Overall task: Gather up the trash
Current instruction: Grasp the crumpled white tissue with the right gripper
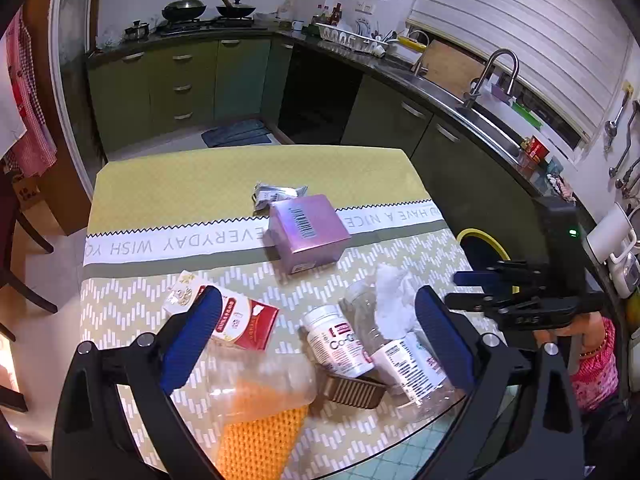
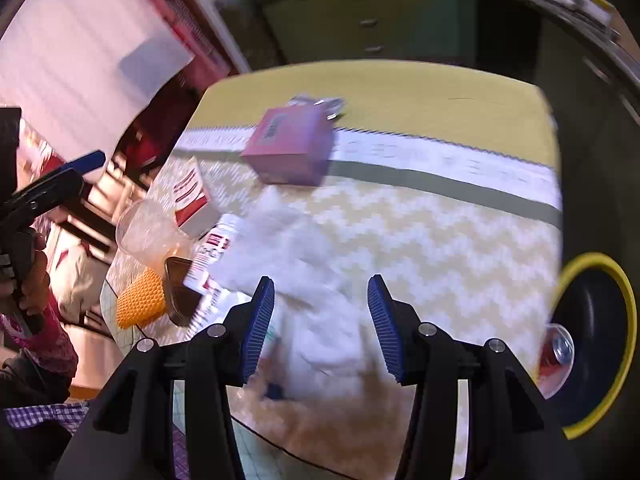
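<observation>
Trash lies on the table (image 1: 160, 184): a purple box (image 1: 306, 232), a silver wrapper (image 1: 276, 194), a red and white carton (image 1: 240, 320), a clear cup (image 1: 260, 380) on an orange net (image 1: 256, 440), a white pill bottle (image 1: 338, 338), a brown tray (image 1: 352, 392), a clear bottle (image 1: 400, 356) and crumpled white tissue (image 1: 394, 300). My left gripper (image 1: 316, 328) is open above the cup and bottles. My right gripper (image 2: 320, 320) is open, its fingers either side of the tissue (image 2: 304, 248). The view is blurred.
A yellow-rimmed bin (image 2: 596, 336) stands beside the table's right edge, with a can (image 2: 556, 356) inside; it also shows in the left wrist view (image 1: 480, 244). Kitchen counters, a sink (image 1: 476, 108) and a stove lie beyond. A chair (image 1: 20, 280) stands at the left.
</observation>
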A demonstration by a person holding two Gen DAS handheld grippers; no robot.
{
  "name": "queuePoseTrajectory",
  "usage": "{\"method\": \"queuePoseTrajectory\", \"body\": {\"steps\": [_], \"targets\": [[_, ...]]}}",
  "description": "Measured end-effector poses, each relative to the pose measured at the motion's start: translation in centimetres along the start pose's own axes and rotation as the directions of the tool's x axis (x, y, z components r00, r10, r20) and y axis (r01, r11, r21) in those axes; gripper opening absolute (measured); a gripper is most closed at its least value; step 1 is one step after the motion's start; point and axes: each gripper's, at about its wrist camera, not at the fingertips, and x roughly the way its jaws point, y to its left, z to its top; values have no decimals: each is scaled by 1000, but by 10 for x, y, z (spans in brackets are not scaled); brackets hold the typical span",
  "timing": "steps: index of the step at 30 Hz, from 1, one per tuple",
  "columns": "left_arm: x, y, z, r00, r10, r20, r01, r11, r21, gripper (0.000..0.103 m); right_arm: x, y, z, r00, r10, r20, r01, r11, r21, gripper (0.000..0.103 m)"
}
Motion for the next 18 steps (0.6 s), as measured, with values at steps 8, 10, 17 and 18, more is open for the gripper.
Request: {"method": "queuePoseTrajectory", "body": {"steps": [8, 10, 17, 18], "targets": [[0, 5, -9, 1000, -4, 4, 4, 1000, 31, 92, 31, 17, 2, 998, -3, -66, 3, 1000, -7, 42], [0, 5, -10, 1000, -11, 2, 11, 999, 30, 92, 36, 12, 2, 997, -17, -80, 17, 1000, -2, 19], [0, 5, -13, 1000, -10, -6, 10, 999, 39, 93, 15, 12, 0, 999, -31, -19, 32, 999, 5, 6], [0, 5, -13, 1000, -8, -6, 8, 999, 39, 93, 5, 13, -1, 999, -33, 4, 33, 999, 2, 6]]}}
